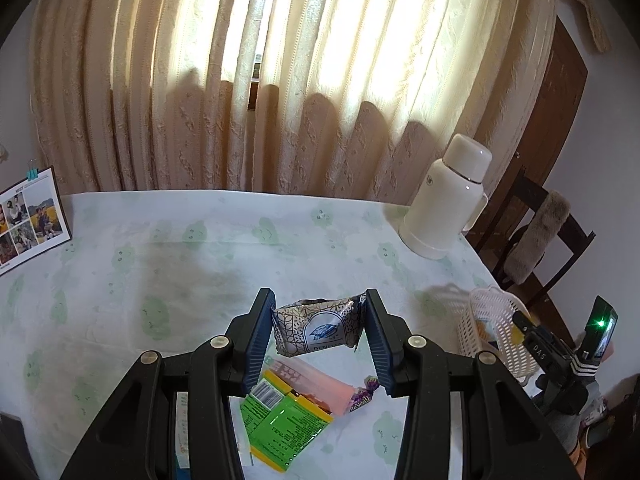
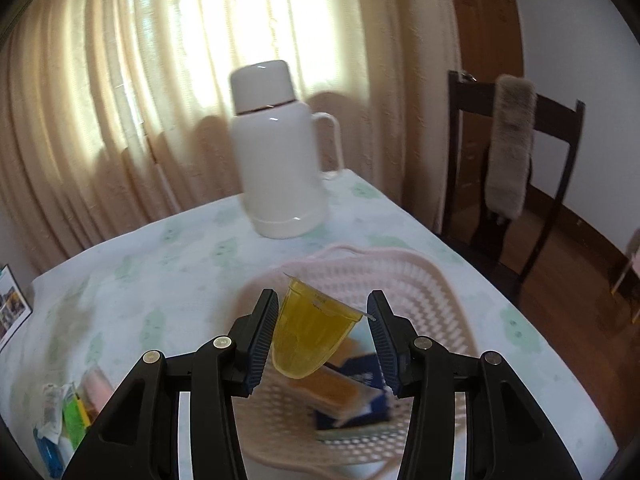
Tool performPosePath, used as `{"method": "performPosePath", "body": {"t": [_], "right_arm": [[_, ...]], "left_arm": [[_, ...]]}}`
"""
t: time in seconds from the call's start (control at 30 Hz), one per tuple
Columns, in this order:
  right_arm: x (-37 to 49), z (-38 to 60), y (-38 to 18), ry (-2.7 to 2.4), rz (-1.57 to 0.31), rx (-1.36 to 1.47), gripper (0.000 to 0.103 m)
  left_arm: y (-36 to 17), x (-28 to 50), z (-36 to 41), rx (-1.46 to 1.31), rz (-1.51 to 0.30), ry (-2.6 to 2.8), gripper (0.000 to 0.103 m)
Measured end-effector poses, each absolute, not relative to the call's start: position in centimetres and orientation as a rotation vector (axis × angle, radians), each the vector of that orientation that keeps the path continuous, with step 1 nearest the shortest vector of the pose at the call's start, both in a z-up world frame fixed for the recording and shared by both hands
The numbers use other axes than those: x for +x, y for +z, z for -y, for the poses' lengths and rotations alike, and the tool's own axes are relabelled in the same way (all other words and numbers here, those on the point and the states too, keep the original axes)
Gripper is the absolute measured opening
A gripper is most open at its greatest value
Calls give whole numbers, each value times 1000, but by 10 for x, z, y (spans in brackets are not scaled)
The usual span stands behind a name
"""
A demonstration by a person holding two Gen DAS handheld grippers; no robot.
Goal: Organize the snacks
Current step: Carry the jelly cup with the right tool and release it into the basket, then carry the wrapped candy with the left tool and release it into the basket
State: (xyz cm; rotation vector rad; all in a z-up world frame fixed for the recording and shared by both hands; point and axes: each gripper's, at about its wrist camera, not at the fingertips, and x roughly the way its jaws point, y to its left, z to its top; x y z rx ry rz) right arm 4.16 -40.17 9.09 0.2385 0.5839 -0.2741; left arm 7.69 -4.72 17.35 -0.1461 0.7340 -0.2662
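My left gripper (image 1: 319, 299) is shut on a silver leaf-patterned snack packet (image 1: 320, 330) and holds it just above the table. Under it lie a green packet (image 1: 280, 424), a pink packet (image 1: 316, 388) and a purple-wrapped candy (image 1: 366, 390). My right gripper (image 2: 323, 297) is shut on a yellow jelly cup (image 2: 308, 332), tilted, over the pink plastic basket (image 2: 432, 292). Blue and orange packets (image 2: 352, 396) lie in that basket. The basket (image 1: 492, 316) also shows at the right in the left wrist view, with the right tool's black body (image 1: 556, 360) reaching over it.
A white thermos jug (image 2: 280, 152) stands behind the basket near the table's far right corner. A dark wooden chair (image 2: 520, 160) with a furry pad stands to the right of the table. A photo board (image 1: 28, 220) leans at the far left. More packets (image 2: 68, 412) lie at the lower left.
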Motion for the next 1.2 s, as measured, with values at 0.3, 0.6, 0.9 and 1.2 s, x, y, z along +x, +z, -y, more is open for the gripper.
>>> {"method": "performPosePath", "body": {"t": [0.3,0.6,0.9,1.2], "right_arm": [[16,428,87,-356,-499,294,66],[-3,437,80,-462,-388,288,65],[-24,460,70,-517,-319,364,66],[-37,471,72,-496,-289,437,66]], "left_arm": [[166,75,63,-109,-747,-277,41],[163,73,100,-61,-781,-320,41],[165,76,166,-23,-826,-453,42],[149,78,250,40,-888,-598,42]]}}
